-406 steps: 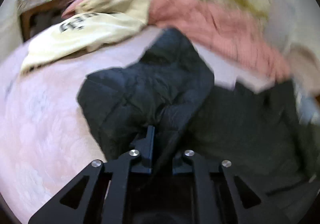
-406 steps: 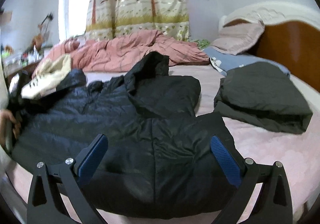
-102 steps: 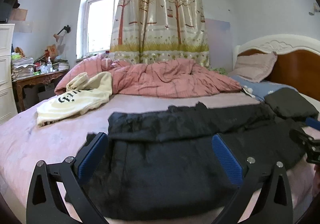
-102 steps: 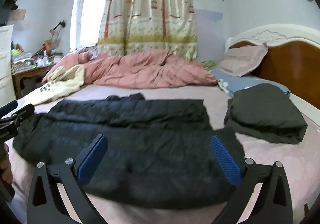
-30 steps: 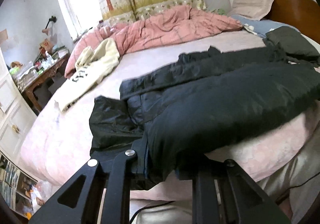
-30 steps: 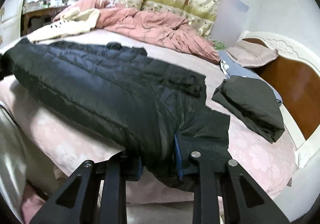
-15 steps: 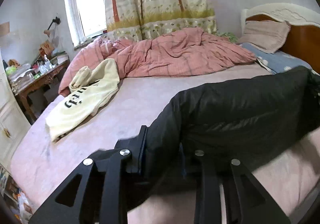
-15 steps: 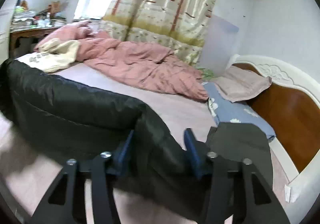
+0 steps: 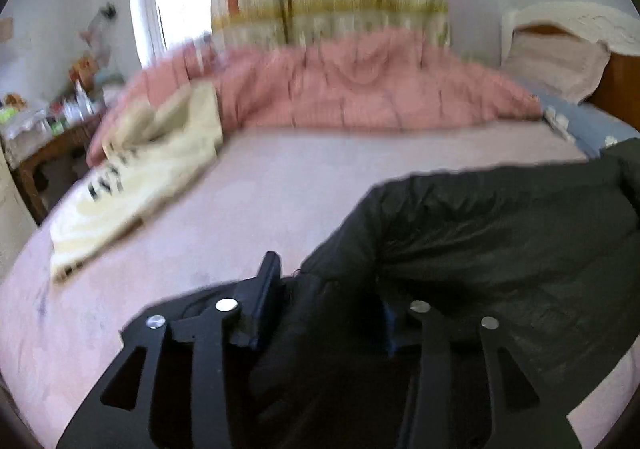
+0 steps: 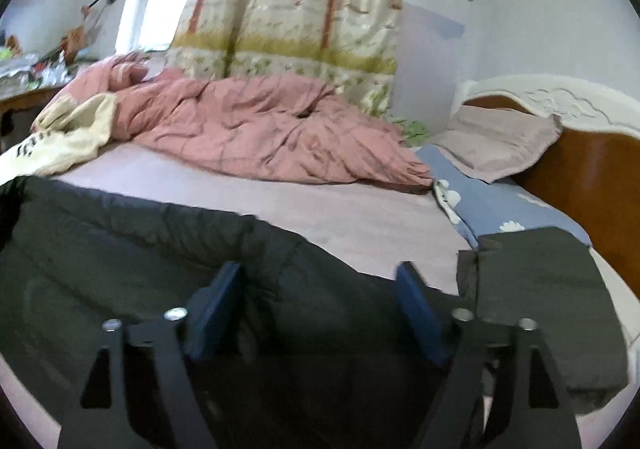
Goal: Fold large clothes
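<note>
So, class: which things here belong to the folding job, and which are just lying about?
Job:
black jacket
left tongs
right tongs

Lying about:
pink quilt
cream shirt
folded dark garment
pillow

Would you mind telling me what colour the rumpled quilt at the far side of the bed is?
The quilt is salmon pink with a faint check, clearest in the right wrist view.

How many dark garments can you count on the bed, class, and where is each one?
2. The black puffer jacket lies across the near edge of the bed, in front of both grippers. A folded dark garment sits right of it, near the headboard. Others may be hidden.
</note>
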Motion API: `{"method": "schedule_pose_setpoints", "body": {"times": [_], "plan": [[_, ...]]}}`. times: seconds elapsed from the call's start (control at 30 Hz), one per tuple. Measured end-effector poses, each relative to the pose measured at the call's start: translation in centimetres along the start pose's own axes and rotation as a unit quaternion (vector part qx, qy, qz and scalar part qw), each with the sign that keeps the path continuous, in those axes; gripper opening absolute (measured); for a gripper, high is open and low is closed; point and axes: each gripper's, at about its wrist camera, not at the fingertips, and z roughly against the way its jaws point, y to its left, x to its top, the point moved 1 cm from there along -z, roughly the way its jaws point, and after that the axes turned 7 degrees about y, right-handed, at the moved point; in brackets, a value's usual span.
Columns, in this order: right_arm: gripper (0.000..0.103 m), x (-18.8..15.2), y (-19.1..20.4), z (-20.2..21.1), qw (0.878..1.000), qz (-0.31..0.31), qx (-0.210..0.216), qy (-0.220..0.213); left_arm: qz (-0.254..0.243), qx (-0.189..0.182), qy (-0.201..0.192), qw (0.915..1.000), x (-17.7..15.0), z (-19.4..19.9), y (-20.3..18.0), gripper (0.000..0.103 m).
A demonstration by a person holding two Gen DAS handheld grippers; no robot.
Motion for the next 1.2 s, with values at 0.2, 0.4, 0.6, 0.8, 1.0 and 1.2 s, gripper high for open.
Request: {"method": "schedule_pose_setpoints", "body": {"times": [0.2, 0.4, 0.6, 0.8, 1.0, 1.2], "plan": [[0.089, -0.1, -4.0, 5.1, 0.991, -0.083, 0.023, -0.101, 0.057, -0.034, -0.151, 0.9863, 0.1, 6.9, 2.2, 0.081], [0.096, 0.3, -6.1, 7.4, 0.971, -0.123, 0.167, -0.118, 0.045, -0.075, -0.123, 0.9885, 1.1, 8.0, 2.4, 0.081], [0.087, 1.2, -3.4, 1.9, 0.983, -0.073, 0.165, -0.022, 0.078, -0.027, -0.06, 0.9948, 0.5, 2.6, 3.1, 0.081], [0.074, -0.3, -4.0, -4.3, 0.98, -0.1, 0.157, 0.072, 0.122, -0.019, -0.007, 0.9924, -0.1, -2.2, 5.8, 0.081], [0.082, -2.2, -3.4, -6.7, 0.979, -0.094, 0.149, 0.104, 0.147, -0.029, 0.079, 0.9855, -1.8, -5.7, 7.0, 0.099], [0.089, -2.5, -3.0, -7.5, 0.976, -0.096, 0.154, 0.124, 0.167, -0.051, 0.103, 0.9793, -3.1, -8.0, 7.1, 0.103]]}}
